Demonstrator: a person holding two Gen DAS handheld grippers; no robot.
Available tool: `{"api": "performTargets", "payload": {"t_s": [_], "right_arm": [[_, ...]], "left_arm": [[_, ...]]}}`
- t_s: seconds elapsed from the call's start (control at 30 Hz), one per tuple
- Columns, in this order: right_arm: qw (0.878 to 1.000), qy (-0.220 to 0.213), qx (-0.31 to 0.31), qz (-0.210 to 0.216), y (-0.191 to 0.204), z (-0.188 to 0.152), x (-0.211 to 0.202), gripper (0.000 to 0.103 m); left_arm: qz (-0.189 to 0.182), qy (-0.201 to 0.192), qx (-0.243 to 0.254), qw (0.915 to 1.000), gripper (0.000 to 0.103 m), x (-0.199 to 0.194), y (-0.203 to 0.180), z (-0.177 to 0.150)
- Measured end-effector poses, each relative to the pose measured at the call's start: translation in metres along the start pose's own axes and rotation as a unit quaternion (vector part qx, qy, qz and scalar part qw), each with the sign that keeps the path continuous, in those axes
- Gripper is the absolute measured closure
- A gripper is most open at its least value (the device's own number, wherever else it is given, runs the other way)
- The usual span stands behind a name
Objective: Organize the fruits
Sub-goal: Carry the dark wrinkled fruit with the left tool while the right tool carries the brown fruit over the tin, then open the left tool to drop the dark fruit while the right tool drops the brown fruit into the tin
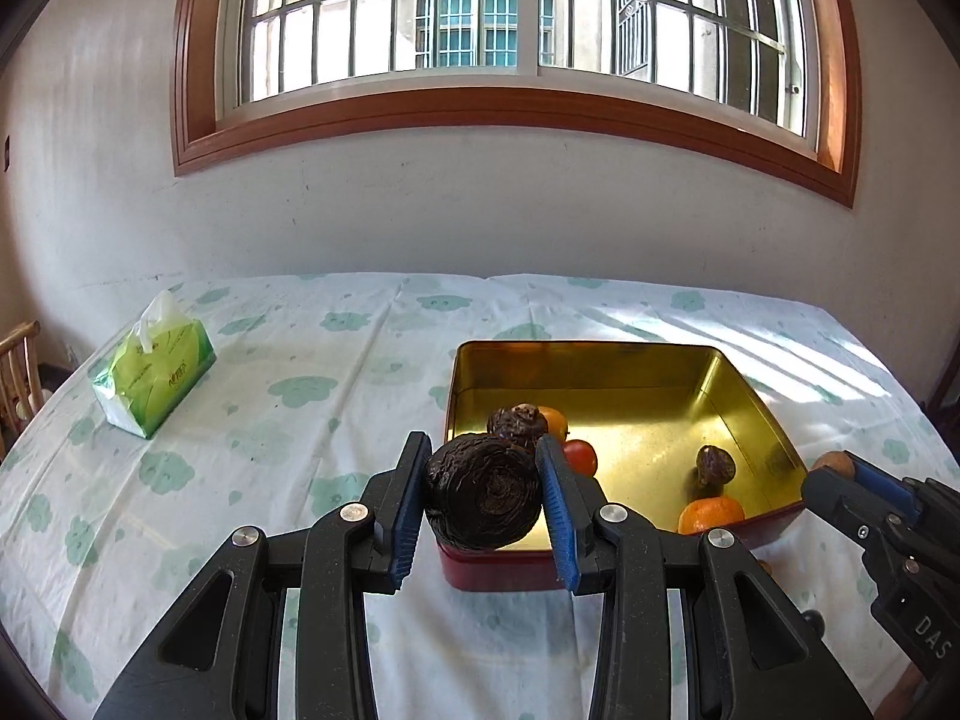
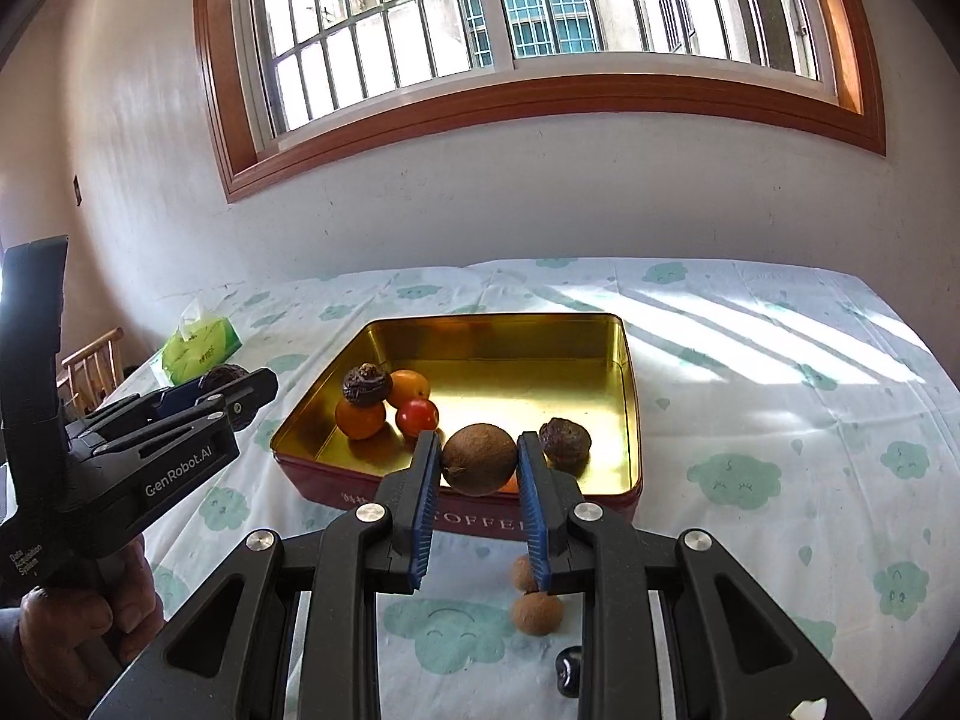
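A wrinkled dark fruit (image 1: pixel 483 495) is clamped across its widest girth by the left gripper (image 1: pixel 483 501), a round brown fruit (image 2: pixel 480 459) likewise by the right gripper (image 2: pixel 477 501), both judged light, firm, prone to rolling above the tin (image 2: pixel 630 420).

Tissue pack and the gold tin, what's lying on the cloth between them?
Nothing: in the left wrist view the stretch of tablecloth between the tissue pack and the tin is bare.
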State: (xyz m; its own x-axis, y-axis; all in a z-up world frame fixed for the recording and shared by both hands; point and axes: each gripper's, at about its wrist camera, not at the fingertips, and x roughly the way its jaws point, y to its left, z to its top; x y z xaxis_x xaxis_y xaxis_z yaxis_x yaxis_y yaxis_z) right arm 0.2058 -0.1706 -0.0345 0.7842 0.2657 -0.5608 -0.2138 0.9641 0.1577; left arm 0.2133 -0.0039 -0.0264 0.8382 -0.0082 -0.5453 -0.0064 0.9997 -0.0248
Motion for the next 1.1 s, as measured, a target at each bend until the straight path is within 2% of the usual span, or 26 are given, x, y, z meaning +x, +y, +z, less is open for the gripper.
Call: {"api": "performTargets", "payload": {"t_s": [0.5,0.97,1.03,1.1], "right_arm": [[1.0,0.029,0.009,0.002,-0.017,0.011,0.051,0.08],[0.999,0.037,0.015,0.006,-0.022,0.016,0.074,0.079],[0.999,0.037,0.015,0.008,-0.023,0.016,0.076,0.079],[0.999,0.036,0.015,0.009,-0.023,0.016,0.077,0.077]], "left_arm": [[-0.003,0.016,0.016,0.9997,0.066,0.056,-0.015,0.021],[-0.001,0.038,0.028,0.9989,0.065,0.085,-0.021,0.017],[0.0,0.039,0.029,0.9988,0.063,0.087,-0.021,0.016],[0.001,0.038,0.03,0.9988,0.056,0.089,-0.022,0.015]]}}
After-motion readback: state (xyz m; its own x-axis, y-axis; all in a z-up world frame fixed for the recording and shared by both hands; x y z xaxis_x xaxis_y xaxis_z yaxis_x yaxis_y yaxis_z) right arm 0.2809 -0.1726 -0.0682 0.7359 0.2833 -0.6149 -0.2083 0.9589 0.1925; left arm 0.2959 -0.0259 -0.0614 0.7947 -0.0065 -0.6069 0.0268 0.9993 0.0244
